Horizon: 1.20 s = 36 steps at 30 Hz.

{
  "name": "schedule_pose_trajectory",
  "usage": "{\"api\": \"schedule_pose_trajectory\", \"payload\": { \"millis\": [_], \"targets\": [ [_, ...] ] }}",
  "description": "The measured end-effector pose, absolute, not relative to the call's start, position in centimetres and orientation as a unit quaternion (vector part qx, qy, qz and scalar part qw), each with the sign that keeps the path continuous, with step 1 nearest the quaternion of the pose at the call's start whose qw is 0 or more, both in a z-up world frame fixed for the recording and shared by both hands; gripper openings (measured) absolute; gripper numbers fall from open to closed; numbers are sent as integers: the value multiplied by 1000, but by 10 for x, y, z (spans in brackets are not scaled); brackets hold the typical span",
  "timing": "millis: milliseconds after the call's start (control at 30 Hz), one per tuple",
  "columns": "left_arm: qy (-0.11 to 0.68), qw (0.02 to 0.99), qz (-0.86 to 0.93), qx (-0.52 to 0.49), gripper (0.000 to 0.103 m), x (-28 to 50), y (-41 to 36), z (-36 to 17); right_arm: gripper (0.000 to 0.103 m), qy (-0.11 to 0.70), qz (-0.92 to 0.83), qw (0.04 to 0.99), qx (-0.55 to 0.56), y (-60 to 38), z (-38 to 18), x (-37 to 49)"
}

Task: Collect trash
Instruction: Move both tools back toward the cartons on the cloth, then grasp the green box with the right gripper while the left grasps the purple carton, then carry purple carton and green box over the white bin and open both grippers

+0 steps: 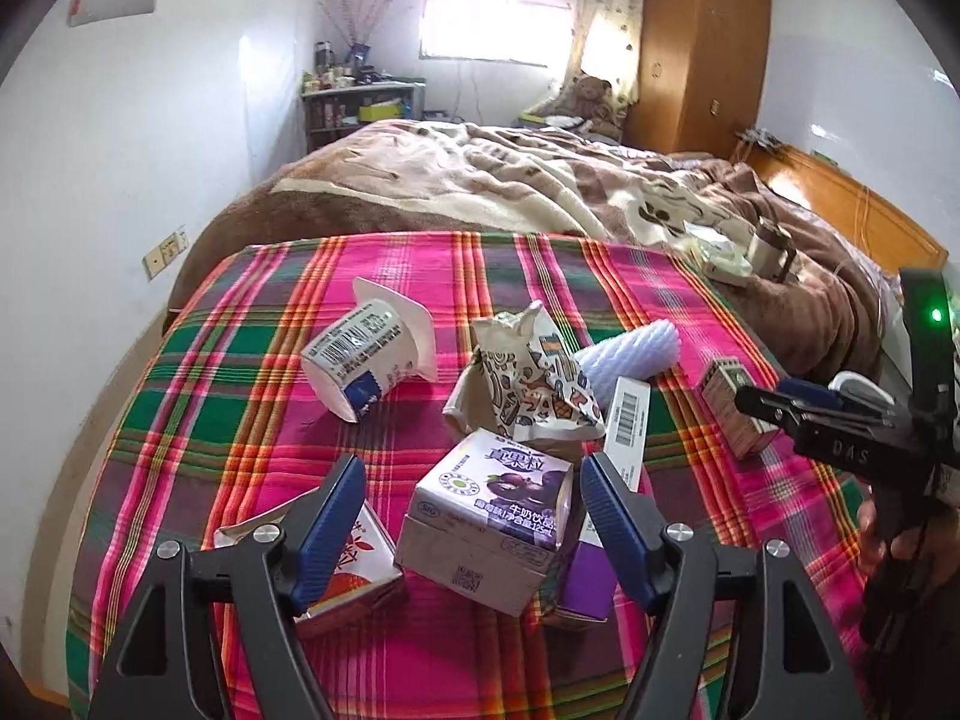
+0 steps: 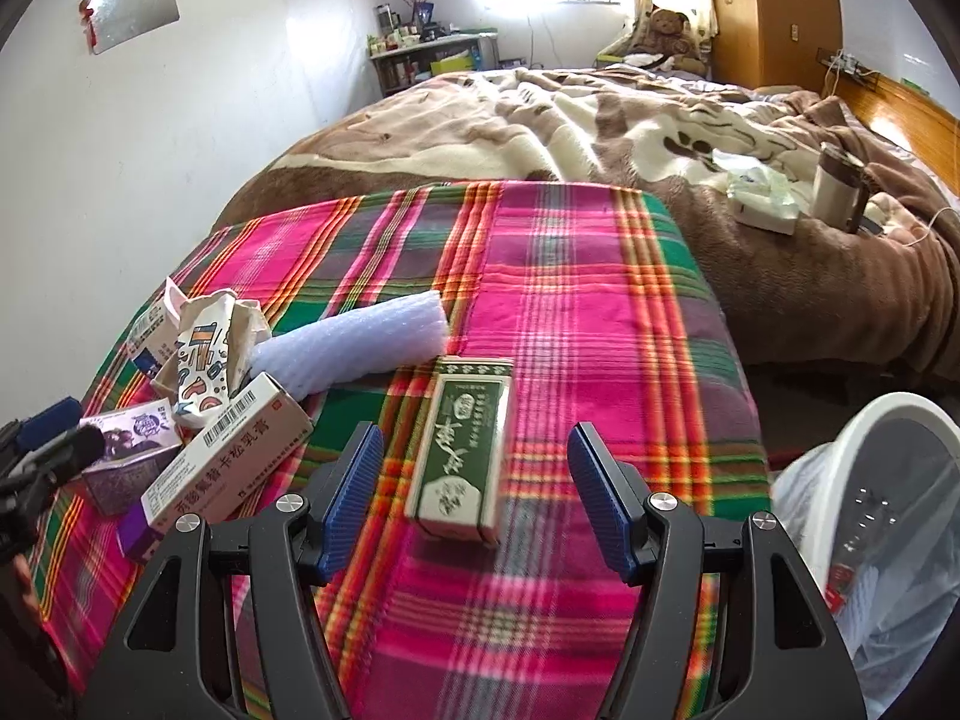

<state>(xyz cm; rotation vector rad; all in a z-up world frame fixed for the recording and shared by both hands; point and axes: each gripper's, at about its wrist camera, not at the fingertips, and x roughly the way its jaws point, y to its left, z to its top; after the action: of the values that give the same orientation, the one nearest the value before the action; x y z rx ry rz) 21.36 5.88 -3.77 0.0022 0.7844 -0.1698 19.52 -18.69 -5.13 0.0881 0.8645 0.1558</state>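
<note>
While both grippers stand wide open and empty, pick-up is pending: left gripper [image 1: 474, 495] brackets the purple milk carton [image 1: 489, 513]; right gripper [image 2: 474, 468] brackets the green box [image 2: 465, 453] mid-cloth; closing comes next, I judge.

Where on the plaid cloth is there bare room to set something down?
Free: the plaid cloth right of the green box, up to the blanket. Crowded: around the milk carton, yogurt cup and bubble wrap roll.
</note>
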Motion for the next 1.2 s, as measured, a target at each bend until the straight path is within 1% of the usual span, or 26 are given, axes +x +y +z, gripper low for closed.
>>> {"api": "schedule_pose_trajectory", "payload": {
  "millis": [167, 300, 333, 400, 467, 600, 667, 1200],
  "targets": [
    [392, 914, -99, 17, 74, 220, 50, -46, 65, 430, 74, 899, 38, -180, -58, 203],
    [409, 907, -100, 20, 74, 227, 47, -56, 51, 440, 67, 895, 34, -179, -64, 204],
    [413, 905, -100, 20, 74, 228, 47, -58, 49, 440, 64, 895, 33, -179, -64, 203],
    [413, 905, -97, 16, 74, 229, 48, -60, 40, 441, 61, 895, 31, -180, -65, 204],
    [413, 905, -97, 14, 74, 228, 48, -60, 34, 443, 60, 894, 31, -181, -66, 205],
    [414, 905, -97, 11, 72, 228, 48, -60, 34, 443, 65, 894, 29, -180, -66, 201],
    [412, 906, -98, 12, 67, 227, 47, -60, 34, 443, 68, 893, 29, -179, -65, 198],
    [391, 916, -95, -1, 66, 199, 32, -53, 34, 432, 76, 897, 50, -191, -60, 178]
  ]
}}
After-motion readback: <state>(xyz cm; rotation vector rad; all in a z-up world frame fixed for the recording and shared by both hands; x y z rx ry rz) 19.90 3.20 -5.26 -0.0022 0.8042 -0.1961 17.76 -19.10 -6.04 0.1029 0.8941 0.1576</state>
